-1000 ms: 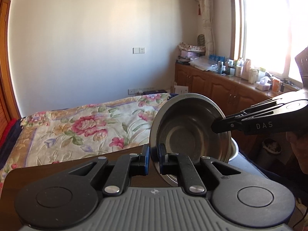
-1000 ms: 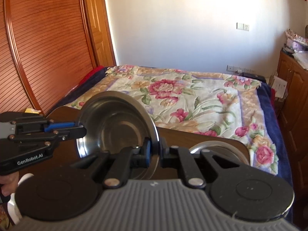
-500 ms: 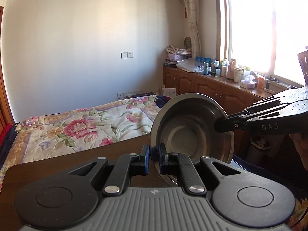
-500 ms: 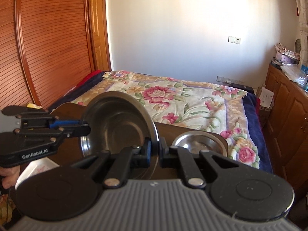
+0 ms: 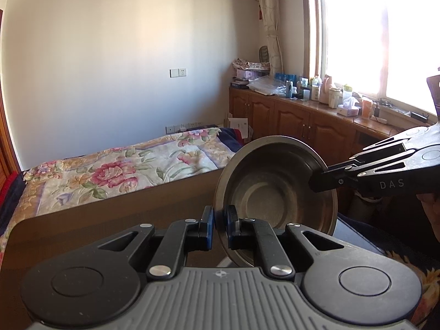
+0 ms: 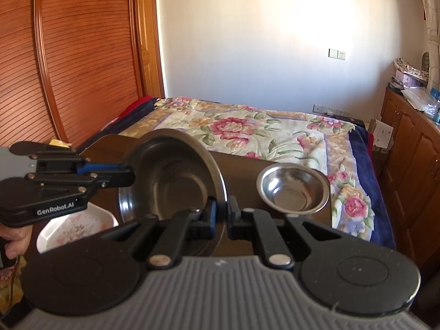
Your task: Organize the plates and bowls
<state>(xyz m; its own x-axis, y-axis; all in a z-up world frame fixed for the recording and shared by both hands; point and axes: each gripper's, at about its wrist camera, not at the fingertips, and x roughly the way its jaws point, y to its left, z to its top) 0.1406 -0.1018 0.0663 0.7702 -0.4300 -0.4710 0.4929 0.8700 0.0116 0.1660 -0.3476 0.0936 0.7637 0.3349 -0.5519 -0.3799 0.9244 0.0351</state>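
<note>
Left wrist view: left gripper (image 5: 219, 227) has its fingers pinched fully closed on the near rim of the steel bowl (image 5: 277, 192), which is lifted clear of the brown worktop (image 5: 110, 214) and tipped so its inside faces the camera; right gripper (image 5: 320, 183) comes in from the right edge and clamps the opposite rim. Two-sided hold looks deliberate – a thin, slick rim would likely swing from one pinch. Bed (image 5: 115, 170) with floral cover lies behind the worktop; cluttered cabinet under the window, not relevant. Right wrist view: right gripper (image 6: 221, 217) fingers closed tight on the bowl rim, same steel bowl (image 6: 170, 176) tilted with its opening toward the left gripper (image 6: 129, 177), which grips the far rim from the left – both hold it in the air above the worktop (image 6: 242, 170). A smaller steel bowl (image 6: 293, 188) sits upright on the worktop to the right, apart from the carried one – likely nesting partner or stacking spot, judging by the task. A white floral dish (image 6: 77, 224) sits low left under the left gripper, partly hidden. A hand (image 6: 15, 238) on the left gripper's handle shows at the frame edge.
</note>
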